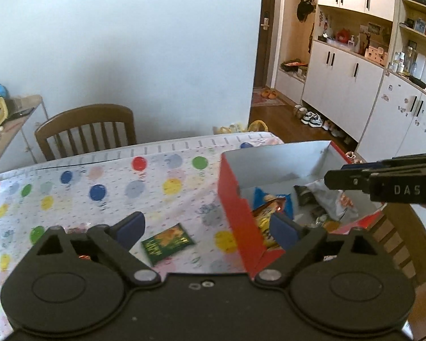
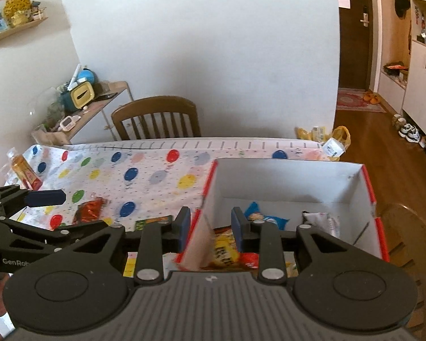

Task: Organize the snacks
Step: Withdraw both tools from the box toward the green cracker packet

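The left hand-held gripper [image 1: 206, 227] is spread wide with nothing between its blue pads, poised over the near left wall of the red box [image 1: 235, 213]. The right hand-held gripper [image 2: 210, 228] has a narrow gap between its pads; the box's left wall shows in that gap, but whether the pads touch it cannot be told.

Inside the box lie at least four snacks: a yellow packet [image 2: 224, 251], a blue one [image 2: 265, 218], a white one [image 2: 322, 221] and a red one [image 2: 248, 258]. Left of the box, on the balloon-print surface [image 1: 105, 182], lie a green packet [image 1: 167, 243] and a red foil packet [image 2: 89, 211]; one bottle [image 2: 24, 172] lies farther left.

Readable writing: "DAS" and "GenRob" on the gripper bodies.
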A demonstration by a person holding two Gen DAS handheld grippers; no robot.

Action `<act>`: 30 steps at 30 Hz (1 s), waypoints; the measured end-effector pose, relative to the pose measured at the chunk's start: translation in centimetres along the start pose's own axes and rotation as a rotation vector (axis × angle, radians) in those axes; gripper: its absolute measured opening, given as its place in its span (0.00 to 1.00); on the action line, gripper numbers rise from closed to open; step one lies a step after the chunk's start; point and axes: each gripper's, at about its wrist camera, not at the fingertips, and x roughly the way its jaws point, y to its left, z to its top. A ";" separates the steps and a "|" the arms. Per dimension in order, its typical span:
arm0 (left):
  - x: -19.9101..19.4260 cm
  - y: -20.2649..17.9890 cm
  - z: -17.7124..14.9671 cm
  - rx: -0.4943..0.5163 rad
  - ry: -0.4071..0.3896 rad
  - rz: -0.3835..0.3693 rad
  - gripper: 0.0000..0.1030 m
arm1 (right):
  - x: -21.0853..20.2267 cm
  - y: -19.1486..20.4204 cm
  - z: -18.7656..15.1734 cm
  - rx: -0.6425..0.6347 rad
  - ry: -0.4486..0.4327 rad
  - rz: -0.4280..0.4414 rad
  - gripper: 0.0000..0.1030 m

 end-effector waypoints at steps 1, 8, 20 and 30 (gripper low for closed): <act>-0.3 0.5 -0.3 -0.003 0.000 0.000 0.92 | 0.0 0.5 -0.2 0.003 0.002 0.003 0.36; -2.0 5.0 -2.5 -0.051 0.002 0.026 0.95 | 0.3 5.0 -1.7 -0.036 -0.008 0.016 0.76; -3.9 13.7 -5.2 -0.169 -0.006 0.117 1.00 | 3.2 11.9 -3.9 -0.007 0.040 0.097 0.76; -3.5 20.6 -8.2 -0.243 0.041 0.173 1.00 | 8.1 15.0 -5.1 0.002 0.108 0.055 0.76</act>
